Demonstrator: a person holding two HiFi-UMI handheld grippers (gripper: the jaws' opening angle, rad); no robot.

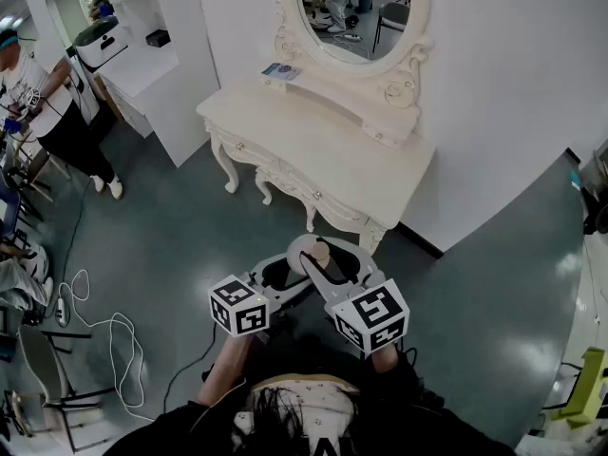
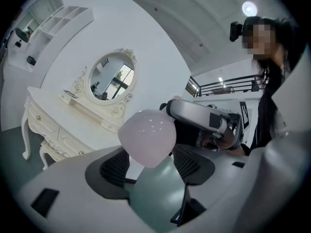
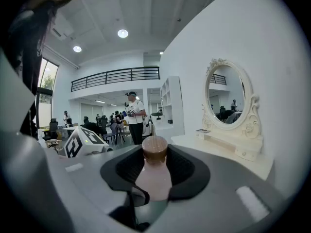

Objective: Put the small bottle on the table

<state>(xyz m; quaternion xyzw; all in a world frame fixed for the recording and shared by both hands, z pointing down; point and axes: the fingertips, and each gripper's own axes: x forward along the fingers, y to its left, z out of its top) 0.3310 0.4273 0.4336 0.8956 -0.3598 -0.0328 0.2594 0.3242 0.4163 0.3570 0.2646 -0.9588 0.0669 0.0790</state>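
Note:
The small bottle (image 1: 319, 254), pale pink with a brown cap, is in the air in front of the white dressing table (image 1: 285, 126). My right gripper (image 1: 331, 262) is shut on its body (image 3: 154, 176), cap pointing away from the camera. My left gripper (image 1: 285, 266) stands close on the left, jaws wide. The bottle's rounded pink body (image 2: 146, 137) hangs between the left fingertips, and I see no pad pressing on it. The right gripper (image 2: 209, 123) shows just behind the bottle in the left gripper view. The left gripper's marker cube (image 3: 82, 142) appears in the right gripper view.
An oval mirror (image 1: 356, 8) stands on the dressing table's raised back shelf (image 1: 351, 84). White shelving (image 1: 142, 60) is at the far left, with a person (image 1: 43, 103) beside it. Cables (image 1: 100, 340) and chairs lie on the grey floor at the left.

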